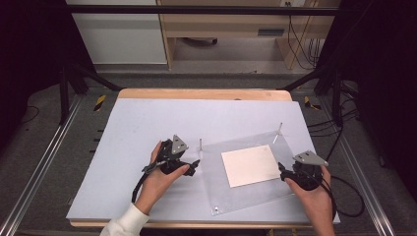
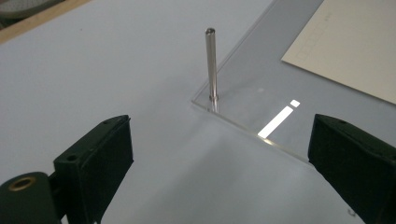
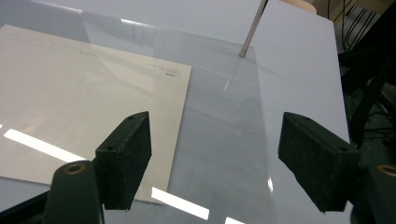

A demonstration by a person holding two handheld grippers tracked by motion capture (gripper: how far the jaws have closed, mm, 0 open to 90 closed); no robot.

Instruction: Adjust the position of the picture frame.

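Both the left gripper (image 1: 193, 166) and right gripper (image 1: 283, 173) gape wide, empty, flanking the clear acrylic sheet (image 1: 216, 194), its near edges hard to spot.

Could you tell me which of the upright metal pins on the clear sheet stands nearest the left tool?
The pin at the sheet's near-left corner, just ahead of the left tool; the other pin stands at the far-right corner.
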